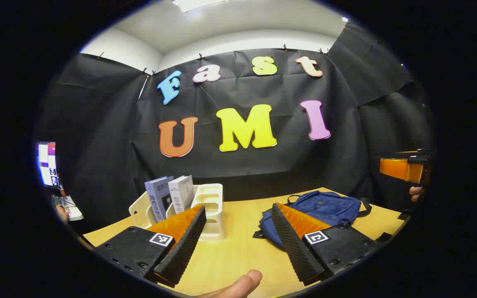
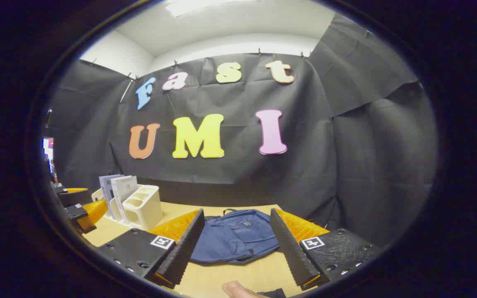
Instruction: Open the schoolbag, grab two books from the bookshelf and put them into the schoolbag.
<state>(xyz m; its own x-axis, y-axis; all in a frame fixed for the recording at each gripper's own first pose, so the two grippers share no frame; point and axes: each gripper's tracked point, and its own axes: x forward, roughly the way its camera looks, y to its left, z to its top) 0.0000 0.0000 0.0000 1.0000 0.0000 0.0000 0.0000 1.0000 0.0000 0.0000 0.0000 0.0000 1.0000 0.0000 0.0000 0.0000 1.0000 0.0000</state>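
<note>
- The schoolbag, blue, lies flat on the wooden surface low in the centre of the right gripper view, framed between that gripper's fingers. It looks closed; no opening shows.
- The right gripper hangs above the surface, short of the bag, jaws wide and holding nothing.
- The left gripper is likewise wide and empty. In the left gripper view the bookshelf, a pale rack, stands at lower left, with the schoolbag at lower right.
- Two books stand upright in the rack, side by side.
- My reading: the task is at its start, and opening the bag is the step in hand.
- The next move calls for finding the zip pull, too small to make out here, closing one pair of jaws on it, and probably steadying the soft fabric with the other.
</note>
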